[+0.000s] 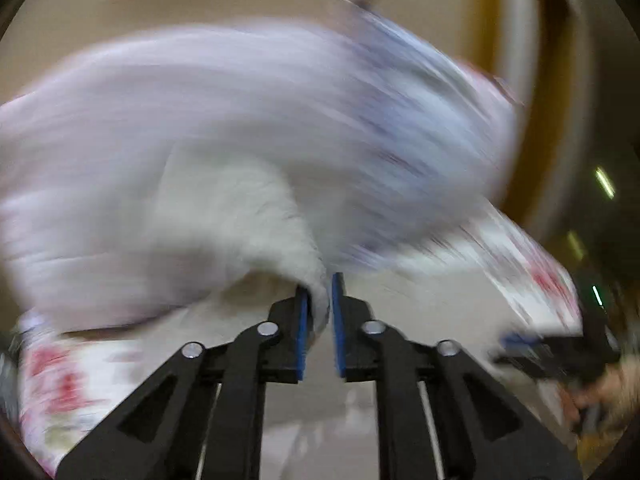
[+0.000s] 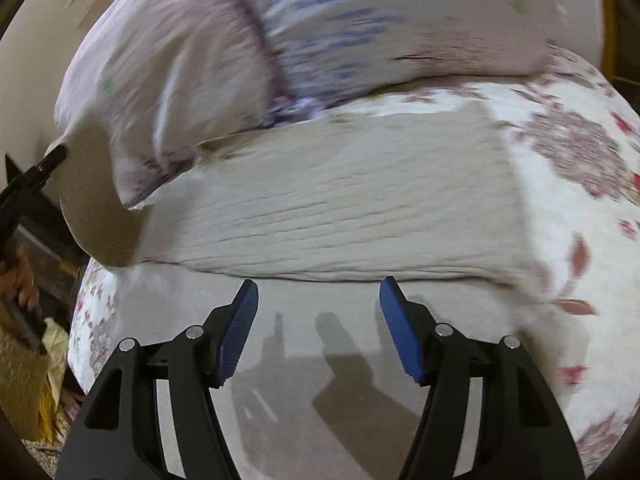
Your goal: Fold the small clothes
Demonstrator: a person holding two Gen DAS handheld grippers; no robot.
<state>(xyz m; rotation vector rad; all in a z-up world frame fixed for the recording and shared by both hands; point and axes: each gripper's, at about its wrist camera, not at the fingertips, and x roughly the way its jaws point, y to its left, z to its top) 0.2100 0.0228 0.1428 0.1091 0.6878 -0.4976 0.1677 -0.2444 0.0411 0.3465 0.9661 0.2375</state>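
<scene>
A beige ribbed garment point(image 2: 340, 204) lies spread on a floral bedsheet point(image 2: 580, 240). My left gripper point(image 1: 320, 300) is shut on a corner of that pale cloth point(image 1: 240, 216) and holds it lifted; this view is heavily blurred. In the right wrist view the left gripper point(image 2: 52, 158) shows at the left edge, pinching the garment's raised left corner point(image 2: 92, 208). My right gripper point(image 2: 318, 300) is open and empty, just in front of the garment's near edge. The right gripper also shows blurred in the left wrist view point(image 1: 516, 340).
A large pale pink pillow with blue and purple print point(image 2: 320, 32) lies behind the garment and fills the left wrist view point(image 1: 280, 112). The bed's left edge point(image 2: 80, 320) drops to clutter on the floor. A cream wall point(image 2: 36, 60) stands at the left.
</scene>
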